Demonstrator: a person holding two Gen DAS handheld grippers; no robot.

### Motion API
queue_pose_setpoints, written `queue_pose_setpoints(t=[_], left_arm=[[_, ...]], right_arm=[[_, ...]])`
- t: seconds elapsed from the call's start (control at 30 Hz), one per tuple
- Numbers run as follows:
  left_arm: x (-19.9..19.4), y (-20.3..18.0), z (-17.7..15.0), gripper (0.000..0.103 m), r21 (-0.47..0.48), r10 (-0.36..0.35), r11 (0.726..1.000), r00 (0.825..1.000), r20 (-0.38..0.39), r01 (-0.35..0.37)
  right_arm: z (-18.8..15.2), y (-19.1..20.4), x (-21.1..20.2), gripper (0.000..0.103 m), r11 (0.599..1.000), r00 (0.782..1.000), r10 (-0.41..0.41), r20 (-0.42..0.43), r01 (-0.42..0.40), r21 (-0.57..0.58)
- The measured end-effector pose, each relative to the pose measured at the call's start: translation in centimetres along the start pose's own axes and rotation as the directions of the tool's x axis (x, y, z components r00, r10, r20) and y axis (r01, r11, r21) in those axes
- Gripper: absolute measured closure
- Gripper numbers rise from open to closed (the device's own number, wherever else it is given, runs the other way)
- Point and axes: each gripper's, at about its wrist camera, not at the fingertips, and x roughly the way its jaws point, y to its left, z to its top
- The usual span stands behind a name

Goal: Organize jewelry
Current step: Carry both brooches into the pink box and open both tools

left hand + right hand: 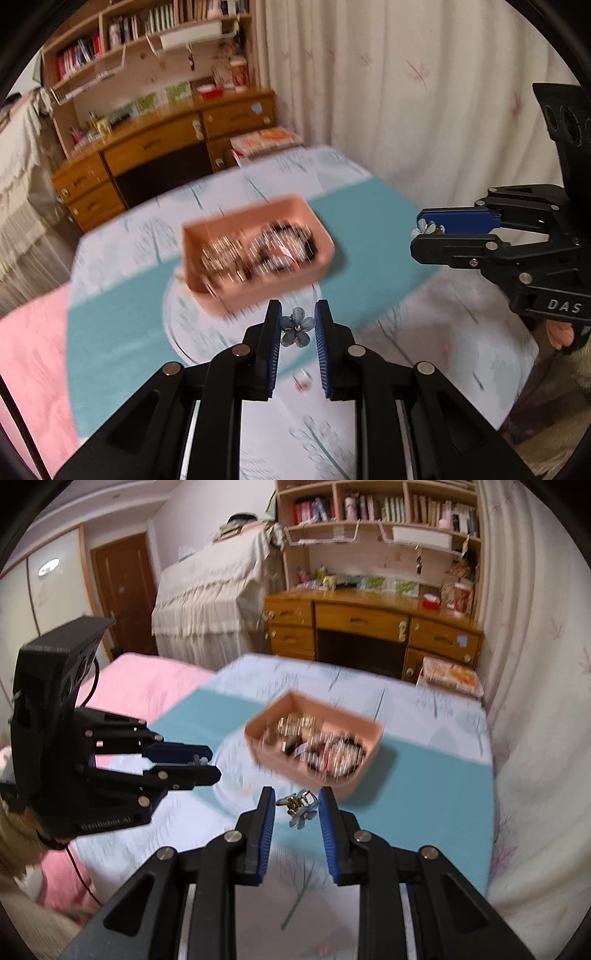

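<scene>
We see 2 flower clips lifted above the table (424, 332). Our left gripper (297, 328) is clenched on a blue flower clip (296, 328); our right gripper (297, 806) pinches another flower clip (299, 808). The pink box (258, 288) of jewelry (258, 251) sits just beyond, on the teal cloth (122, 332).

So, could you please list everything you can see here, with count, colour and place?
flower earring: one, grey-blue, held in the left gripper
flower earring, second: one, light blue with gold clip, held in the right gripper
jewelry box: one, pink, on the table, full of blurred jewelry
tablecloth: one, teal and pale floral, covers the table
wooden desk: one, brown, behind the table
bookshelf: one, above the desk
left gripper: black, blue fingers
right gripper: black, blue fingers
</scene>
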Motion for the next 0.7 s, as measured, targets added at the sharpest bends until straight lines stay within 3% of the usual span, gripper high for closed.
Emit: queue_pose_setpoints(t=[0.17, 0.33, 0.5, 0.7], left_arm=[[-0.7, 2.2, 4.7, 0.087, -0.034, 0.057, 0.998, 0.998, 0.031, -0.056], [0.1, 4.7, 8.8, 0.087, -0.088, 0.097, 0.992, 0.995, 0.038, -0.093], [3.2, 6.7, 11.0, 0.087, -0.130, 0.115, 0.985, 0.993, -0.001, -0.114], [8.8, 8.5, 10.7, 0.087, -0.172, 0.105, 0.978, 0.990, -0.097, -0.121]], right_arm=[[4.9, -0.8, -0.4, 0.079, 0.997, 0.999, 0.002, 0.046, -0.005, 0.074], [8.7, -2.2, 1.8, 0.079, 0.988, 0.999, 0.006, 0.052, -0.014, 0.156], [9.7, -3.8, 6.7, 0.079, 0.975, 1.000, -0.016, -0.005, 0.017, 0.222], [8.9, -5.9, 13.7, 0.078, 0.951, 0.993, -0.001, -0.121, 0.038, 0.307]])
